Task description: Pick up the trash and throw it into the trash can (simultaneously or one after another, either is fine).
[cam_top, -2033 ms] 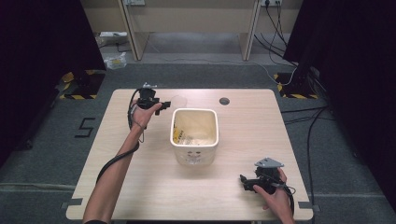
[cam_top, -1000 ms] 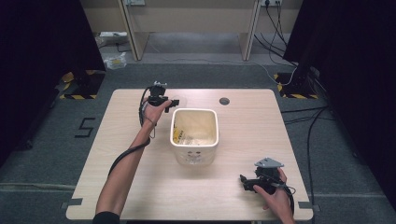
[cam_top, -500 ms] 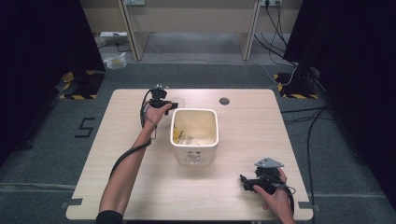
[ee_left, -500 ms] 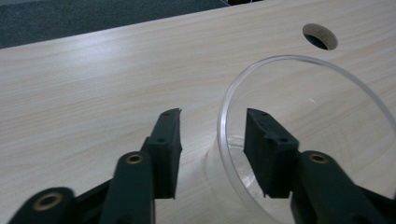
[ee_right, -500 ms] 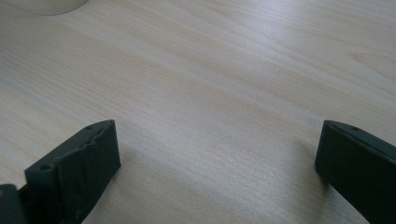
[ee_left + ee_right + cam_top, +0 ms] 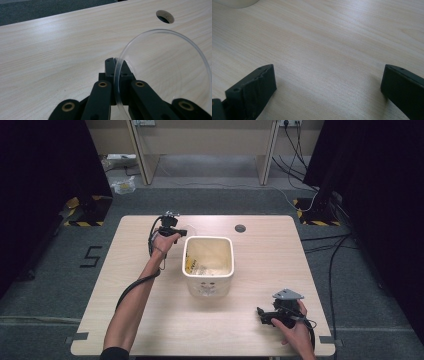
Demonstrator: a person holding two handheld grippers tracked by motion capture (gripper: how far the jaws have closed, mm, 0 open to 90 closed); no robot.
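Left gripper view: left hand-held gripper [image 6: 115, 65] pinches clear disc [image 6: 162, 72] edge-on.

The light, fine-grained wooden worktop [image 6: 280, 255] carried a cream square plastic tub [image 6: 208, 279] with a yellow label inside. A clear, colourless round plastic lid [image 6: 172, 72] showed wood through it. Both black grippers [image 6: 116, 62] [image 6: 328, 82] looked matt. Grey carpet [image 6: 215, 200] lay beyond.

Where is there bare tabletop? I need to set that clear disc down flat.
The table is bare left of the white bin, and right of it up to the cable hole. It is tight where the left gripper holds the clear disc beside the bin's corner. The right gripper occupies the near right.
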